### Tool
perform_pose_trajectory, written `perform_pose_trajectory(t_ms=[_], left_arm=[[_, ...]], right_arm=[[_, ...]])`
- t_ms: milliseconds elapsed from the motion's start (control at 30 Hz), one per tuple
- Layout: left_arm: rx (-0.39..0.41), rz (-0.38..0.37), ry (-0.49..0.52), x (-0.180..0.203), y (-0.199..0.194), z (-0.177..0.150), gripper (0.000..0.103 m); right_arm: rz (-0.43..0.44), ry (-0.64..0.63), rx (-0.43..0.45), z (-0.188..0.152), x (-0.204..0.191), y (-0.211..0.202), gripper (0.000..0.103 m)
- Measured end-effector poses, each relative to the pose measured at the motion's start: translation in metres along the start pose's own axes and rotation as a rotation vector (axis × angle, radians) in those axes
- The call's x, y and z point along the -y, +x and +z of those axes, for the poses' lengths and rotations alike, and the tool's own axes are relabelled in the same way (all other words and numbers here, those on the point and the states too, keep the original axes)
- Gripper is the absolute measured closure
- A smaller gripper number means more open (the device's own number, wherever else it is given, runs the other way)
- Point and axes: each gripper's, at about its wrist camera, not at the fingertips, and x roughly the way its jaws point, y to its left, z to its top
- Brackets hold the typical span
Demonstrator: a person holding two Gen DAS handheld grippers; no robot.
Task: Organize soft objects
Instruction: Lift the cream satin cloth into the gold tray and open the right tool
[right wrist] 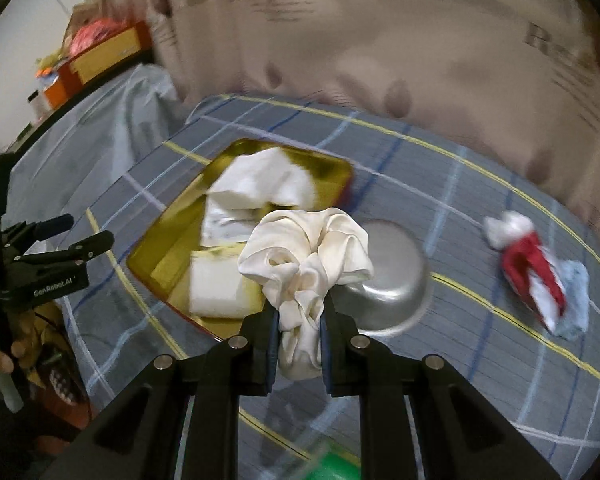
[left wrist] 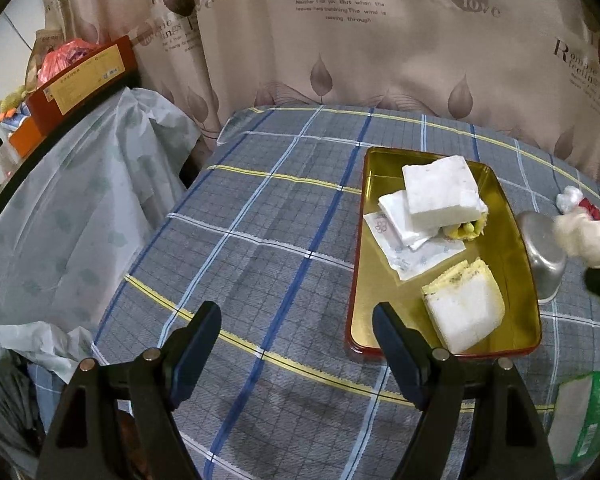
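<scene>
Curtain [left wrist: 380, 40]: printed "Romantic feelings", "love".
Plaid tablecloth [left wrist: 260, 240]: beneath both tools.
Gold tray [left wrist: 516, 280]: ahead-right of left gripper [left wrist: 296, 344], whose jaws are spread wide, empty; holds white sponges [left wrist: 440, 192], packets.
Steel bowl [right wrist: 396, 280]: upturned, just beyond right gripper [right wrist: 299, 320].
Cream scrunchie [right wrist: 304, 256]: pinched between right gripper's jaws.
Left tool body: "GenRobot.AI".
</scene>
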Motion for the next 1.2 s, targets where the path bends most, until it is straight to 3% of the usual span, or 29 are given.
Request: perform_pose_trajectory(t_ms=[367,900,1200], left_arm=[[-0.009,0.000,-0.019,-0.008,0.002,0.002,0.023],[-0.014,-0.004,-0.028,-0.011,0.002,0.001,0.023],[-0.016,-0.016,-0.026,-0.009,0.000,0.001,0.023]], right_arm=[[0.008,-0.075,-0.102,0.024,-0.049,0.076,0.088],[-0.016,-0.066,-0.118,0.058,-0.075,0.134,0.086],[-0.025,-0.080,-0.100,0.053,-0.080,0.124,0.060]])
